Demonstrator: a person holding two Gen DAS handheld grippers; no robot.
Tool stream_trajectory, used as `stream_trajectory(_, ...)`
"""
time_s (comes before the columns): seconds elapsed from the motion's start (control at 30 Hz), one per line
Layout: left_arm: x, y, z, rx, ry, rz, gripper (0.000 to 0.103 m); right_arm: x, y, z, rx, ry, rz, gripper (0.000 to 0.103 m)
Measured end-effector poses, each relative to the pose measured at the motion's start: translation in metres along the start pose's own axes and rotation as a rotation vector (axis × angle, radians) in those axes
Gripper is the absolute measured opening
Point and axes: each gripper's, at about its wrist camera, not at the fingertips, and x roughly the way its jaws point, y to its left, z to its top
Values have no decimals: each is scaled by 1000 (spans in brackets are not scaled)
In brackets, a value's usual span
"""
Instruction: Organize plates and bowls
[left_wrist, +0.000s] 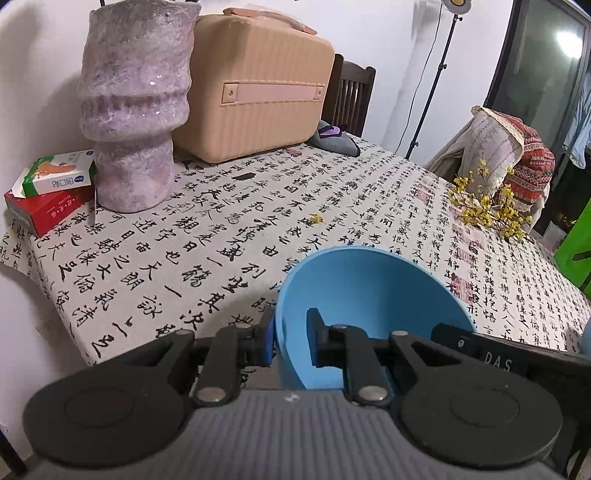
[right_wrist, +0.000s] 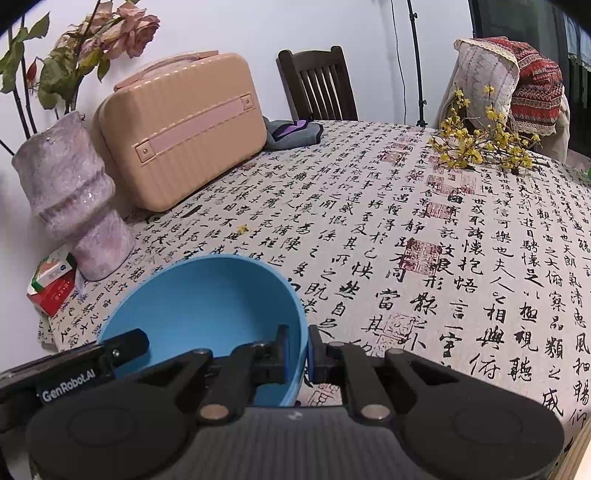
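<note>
You hold one smooth, matte sky-blue bowl (left_wrist: 369, 295) near the front of the table, empty inside. Your left gripper (left_wrist: 291, 341) is clamped on its left rim, one pad inside, one outside; your right gripper (right_wrist: 299, 350) pinches the opposite rim the same way. Beneath lies a cream tablecloth (right_wrist: 424, 240) printed with black calligraphy. Behind stand a mottled lilac vase (left_wrist: 136, 103), a peach vanity case (left_wrist: 258, 81) and a dark wooden chair (right_wrist: 317, 85) against a white wall.

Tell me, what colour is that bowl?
Plain light blue all over; the bowl shows best in the right wrist view.
</note>
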Motion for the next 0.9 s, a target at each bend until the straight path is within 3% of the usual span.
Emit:
stream_trajectory(0.3, 0, -1, -3, 5, -11, -17, 21, 1, -2, -2, 2, -8, 2, 12)
stream_trajectory(0.4, -3, 3, -3, -17, -19, -38, 30, -1, -2, -2, 5, -7, 13, 13)
stream_trajectory(0.5, -14, 4, 0, -15, -62, -58, 51, -6, -3, -2, 8, -26, 25, 14)
stream_trajectory(0.57, -22, 4, 1, -6, -97, -64, 71, -15, -6, -2, 11, -57, 35, 21)
stream_trajectory(0.73, -43, 2, -2, 21, -186, -81, 89, -47, -13, -9, 3, -178, 49, 70)
stream_trajectory(0.77, -47, 3, -4, 27, -202, -85, 99, -54, -14, -13, -7, -212, 45, 75)
stream_trajectory(0.83, -53, 5, -8, 24, -234, -91, 103, -67, -17, -20, -26, -269, 29, 92)
stream_trajectory(0.9, -58, 8, -14, 29, -263, -106, 103, -80, -22, -29, -40, -325, 9, 96)
